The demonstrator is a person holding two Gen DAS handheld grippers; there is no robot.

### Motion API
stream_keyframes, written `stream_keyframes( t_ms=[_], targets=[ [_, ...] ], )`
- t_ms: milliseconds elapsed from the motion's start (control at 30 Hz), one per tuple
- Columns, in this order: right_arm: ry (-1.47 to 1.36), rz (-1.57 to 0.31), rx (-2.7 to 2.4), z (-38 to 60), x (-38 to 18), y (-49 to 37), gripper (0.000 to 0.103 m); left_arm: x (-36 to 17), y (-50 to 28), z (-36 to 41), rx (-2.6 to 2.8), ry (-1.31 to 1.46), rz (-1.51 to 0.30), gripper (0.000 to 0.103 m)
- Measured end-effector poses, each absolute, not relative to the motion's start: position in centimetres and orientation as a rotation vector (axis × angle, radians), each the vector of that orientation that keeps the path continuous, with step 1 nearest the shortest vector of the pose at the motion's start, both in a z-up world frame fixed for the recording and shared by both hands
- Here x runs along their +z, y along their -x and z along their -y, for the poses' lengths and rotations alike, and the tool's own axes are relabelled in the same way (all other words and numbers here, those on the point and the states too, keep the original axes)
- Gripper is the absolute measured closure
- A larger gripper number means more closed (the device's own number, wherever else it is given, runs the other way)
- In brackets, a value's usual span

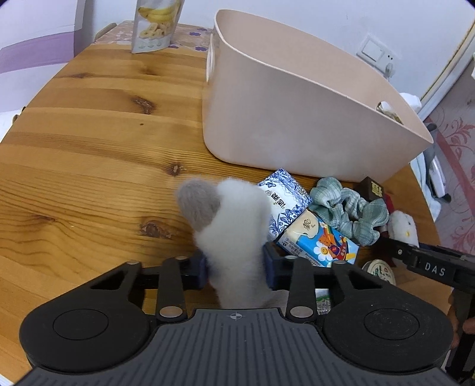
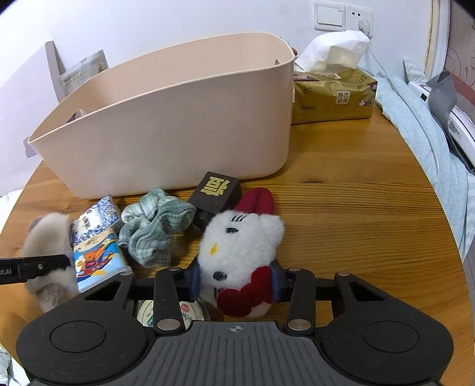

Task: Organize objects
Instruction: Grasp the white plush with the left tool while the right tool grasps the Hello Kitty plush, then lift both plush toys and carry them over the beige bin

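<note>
My left gripper (image 1: 236, 268) is shut on a fluffy grey-white plush toy (image 1: 234, 225), its blue pads pressing both sides; the same plush (image 2: 50, 237) shows at the left of the right wrist view. My right gripper (image 2: 236, 280) is shut on a white plush cat with red bow (image 2: 237, 246). Beside them lie a blue-and-white tissue pack (image 1: 285, 199), a cartoon tissue pack (image 1: 320, 240), a green scrunchie (image 2: 154, 228) and a dark box with a gold character (image 2: 216, 193). A beige plastic basket (image 1: 297, 98) stands behind on the wooden table (image 1: 104, 133).
A banana-chips bag (image 1: 156, 25) stands at the table's far edge. A gold tissue pack (image 2: 332, 95) sits right of the basket (image 2: 178, 118). A round tin (image 2: 166, 314) lies under my right gripper. Bedding and a white device (image 2: 457, 124) lie beyond the table's right edge.
</note>
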State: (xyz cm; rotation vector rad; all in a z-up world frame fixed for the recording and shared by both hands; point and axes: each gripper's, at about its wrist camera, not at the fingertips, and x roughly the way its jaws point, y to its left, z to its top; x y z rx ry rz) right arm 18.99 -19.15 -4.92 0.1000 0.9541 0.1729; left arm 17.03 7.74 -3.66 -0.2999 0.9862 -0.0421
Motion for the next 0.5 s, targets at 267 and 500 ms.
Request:
stream_keyframes(
  t_ms=[267, 500],
  targets=[
    [-0.081, -0.912, 0.176, 19.5, -3.6, -17.5, 0.064, -1.8, -15.9, -8.1, -0.037, 0.271, -0.916, 0.078],
    [-0.118, -0.85, 0.191, 20.6, -1.4, -16.5, 0.064, 0.9, -14.6, -8.3, -0.04, 0.251, -0.841, 0.078]
  ],
)
